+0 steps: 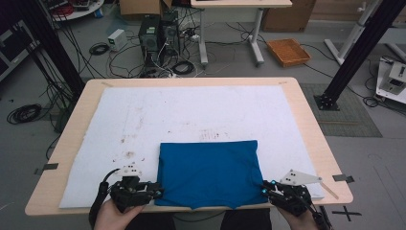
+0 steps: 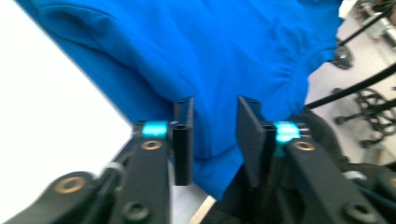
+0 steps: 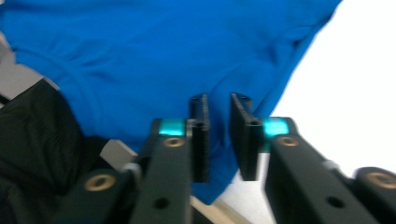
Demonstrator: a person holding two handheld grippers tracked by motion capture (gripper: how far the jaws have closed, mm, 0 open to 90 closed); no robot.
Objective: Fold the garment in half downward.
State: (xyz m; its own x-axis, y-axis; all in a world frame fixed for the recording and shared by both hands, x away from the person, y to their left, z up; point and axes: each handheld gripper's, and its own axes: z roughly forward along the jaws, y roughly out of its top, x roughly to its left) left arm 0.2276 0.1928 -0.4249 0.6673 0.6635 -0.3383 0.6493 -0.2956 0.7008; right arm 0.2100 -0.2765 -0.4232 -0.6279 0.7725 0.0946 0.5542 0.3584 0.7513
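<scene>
1. High view showed a light wooden table (image 1: 306, 115) covered by a white, stained mat (image 1: 191, 110), with a folded blue T-shirt (image 1: 208, 172) lying at the near edge, in the middle.
2. A person's hands entered from the bottom, each holding a black gripper.
3. Left gripper (image 1: 155, 190) sat at the shirt's near left corner, its tips touching the fabric edge.
4. Right gripper (image 1: 265, 188) sat at the shirt's near right corner, its tips at the fabric edge, with a grey three-cornered plate on top.
5. Left gripper view showed the left gripper (image 2: 215, 135) with its jaws apart and the blue T-shirt (image 2: 210, 51) lying in the gap between them; neither jaw pressed on the cloth.
6. Right gripper view showed the right gripper (image 3: 219, 135) with its jaws narrowly apart, a corner of the blue T-shirt (image 3: 154, 51) reaching between them.
7. Part of the shirt's near hem hung slightly past the table edge.
8. Beyond the table, the floor held computer towers (image 1: 158, 36), tangled cables and an orange tray (image 1: 288, 51).
</scene>
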